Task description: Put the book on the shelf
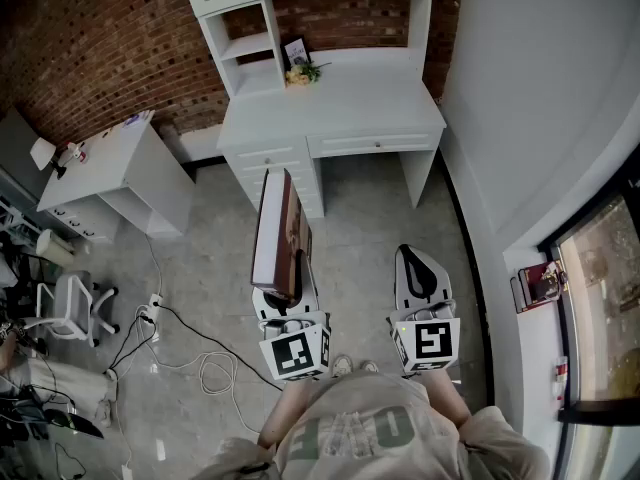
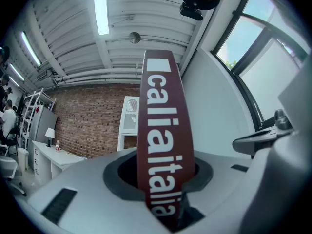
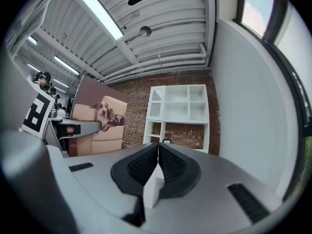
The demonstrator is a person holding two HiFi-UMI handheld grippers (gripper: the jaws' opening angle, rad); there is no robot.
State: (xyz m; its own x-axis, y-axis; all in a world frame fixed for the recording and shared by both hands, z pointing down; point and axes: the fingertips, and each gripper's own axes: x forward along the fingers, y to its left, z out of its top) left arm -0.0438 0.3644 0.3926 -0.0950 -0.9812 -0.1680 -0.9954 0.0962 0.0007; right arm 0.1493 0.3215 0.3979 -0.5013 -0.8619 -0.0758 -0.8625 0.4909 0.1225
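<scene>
A book [image 1: 280,233] with a dark red spine [image 2: 163,135] and a dog on its cover [image 3: 100,123] stands upright in my left gripper [image 1: 283,283], which is shut on its lower end. The spine fills the gap between the jaws in the left gripper view. My right gripper [image 1: 420,273] hangs beside it, to the right, shut and empty; its ribbed pads [image 3: 168,162] meet. Ahead stands the white desk [image 1: 340,108] with its shelf unit [image 1: 300,18], whose open compartments [image 3: 180,111] show against the brick wall.
A small picture and yellow flowers [image 1: 300,68] sit at the back left of the desk top. A lower white side table [image 1: 110,168] stands to the left, with a chair [image 1: 75,303] and cables [image 1: 190,353] on the floor. A window [image 1: 600,298] runs along the right wall.
</scene>
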